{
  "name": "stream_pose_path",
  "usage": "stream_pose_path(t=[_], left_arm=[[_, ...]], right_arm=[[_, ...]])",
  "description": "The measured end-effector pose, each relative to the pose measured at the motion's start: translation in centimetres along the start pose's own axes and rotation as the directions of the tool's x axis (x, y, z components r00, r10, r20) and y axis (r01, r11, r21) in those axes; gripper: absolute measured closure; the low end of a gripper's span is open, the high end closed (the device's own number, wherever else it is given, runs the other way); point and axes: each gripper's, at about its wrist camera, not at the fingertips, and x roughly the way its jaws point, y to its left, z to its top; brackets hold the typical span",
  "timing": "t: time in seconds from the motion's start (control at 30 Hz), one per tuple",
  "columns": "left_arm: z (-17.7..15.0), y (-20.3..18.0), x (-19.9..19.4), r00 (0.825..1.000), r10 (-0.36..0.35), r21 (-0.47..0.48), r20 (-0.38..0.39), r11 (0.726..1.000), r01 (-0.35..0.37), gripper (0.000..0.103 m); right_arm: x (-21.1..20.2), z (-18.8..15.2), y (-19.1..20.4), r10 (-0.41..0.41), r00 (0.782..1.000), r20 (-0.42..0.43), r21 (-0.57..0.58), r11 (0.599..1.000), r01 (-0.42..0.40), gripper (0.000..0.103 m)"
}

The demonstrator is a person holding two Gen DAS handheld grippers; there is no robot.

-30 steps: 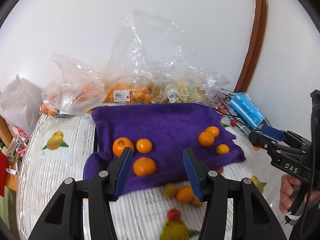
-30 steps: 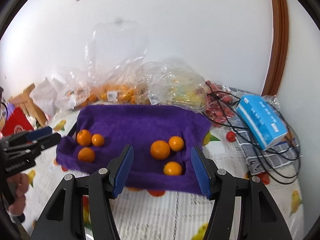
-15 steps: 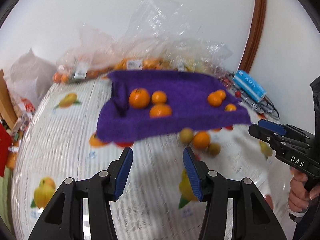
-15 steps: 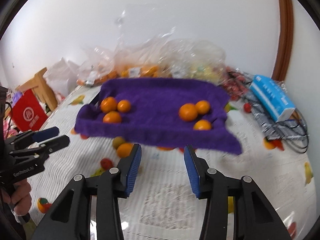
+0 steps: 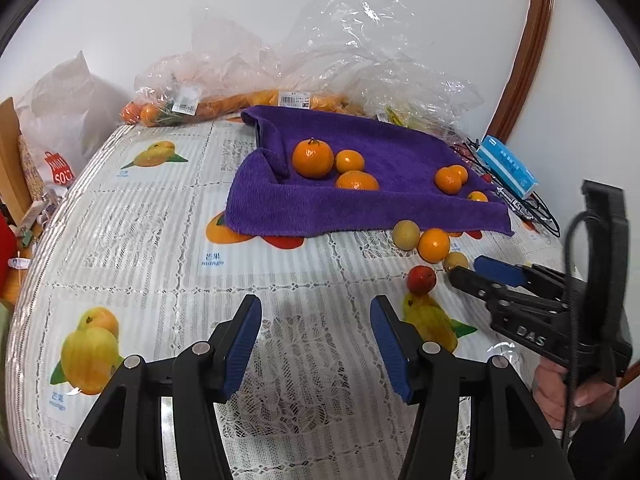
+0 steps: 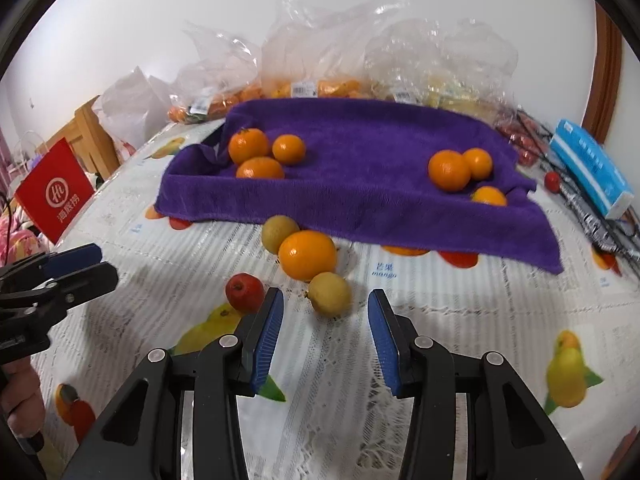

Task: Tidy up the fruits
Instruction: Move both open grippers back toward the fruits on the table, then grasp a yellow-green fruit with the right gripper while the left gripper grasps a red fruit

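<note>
Left claw (image 5: 316, 340) parted, just widened, nothing between the pads. Right claw (image 6: 325, 344) narrower, just closed in, also empty, a yellow fruit (image 6: 329, 294) just ahead. Worktop (image 5: 168, 280): lace cover with fruit prints. Loose fruit on it: 1 red (image 6: 244, 287), 2 yellow, 1 orange (image 6: 307, 255). Beyond, purple towel (image 6: 360, 184) with 6 oranges, 3 left (image 6: 248, 146), 3 right (image 6: 449, 170). Farthest: plastic bags (image 5: 320, 60), white wall.

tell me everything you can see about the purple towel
The purple towel is a plush, fuzzy cloth spread over the fruit-print tablecloth. Its left edge is folded up into a ridge and its front edge lies rumpled. Six oranges rest on it: three on the left, three on the right. Clear plastic fruit bags sit behind it.
</note>
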Motion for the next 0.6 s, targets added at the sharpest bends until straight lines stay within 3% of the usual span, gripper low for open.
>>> stream_pose_path(t=[0.23, 0.37, 0.47, 0.6], left_arm=[[-0.5, 0.0, 0.4, 1.0, 0.019, 0.019, -0.018, 1.0, -0.019, 0.049], [-0.5, 0.3, 1.3, 0.999, 0.0, -0.018, -0.042, 1.0, -0.001, 0.049], [-0.5, 0.1, 1.9, 0.998, -0.011, -0.028, -0.06, 1.0, 0.009, 0.049], [-0.7, -0.7, 2.3, 0.997, 0.004, -0.004, -0.077, 1.0, -0.005, 0.049]], right_arm=[[1.7, 0.0, -0.9, 0.0, 1.0, -0.024, 0.05, 0.999, 0.001, 0.058], [2.2, 0.4, -0.4, -0.031, 0.999, -0.034, 0.017, 0.999, 0.031, 0.059], [2.2, 0.4, 0.1, -0.042, 0.999, -0.032, -0.016, 0.999, 0.041, 0.075], [2.0, 0.2, -0.3, -0.013, 1.0, -0.029, -0.021, 1.0, 0.012, 0.075]])
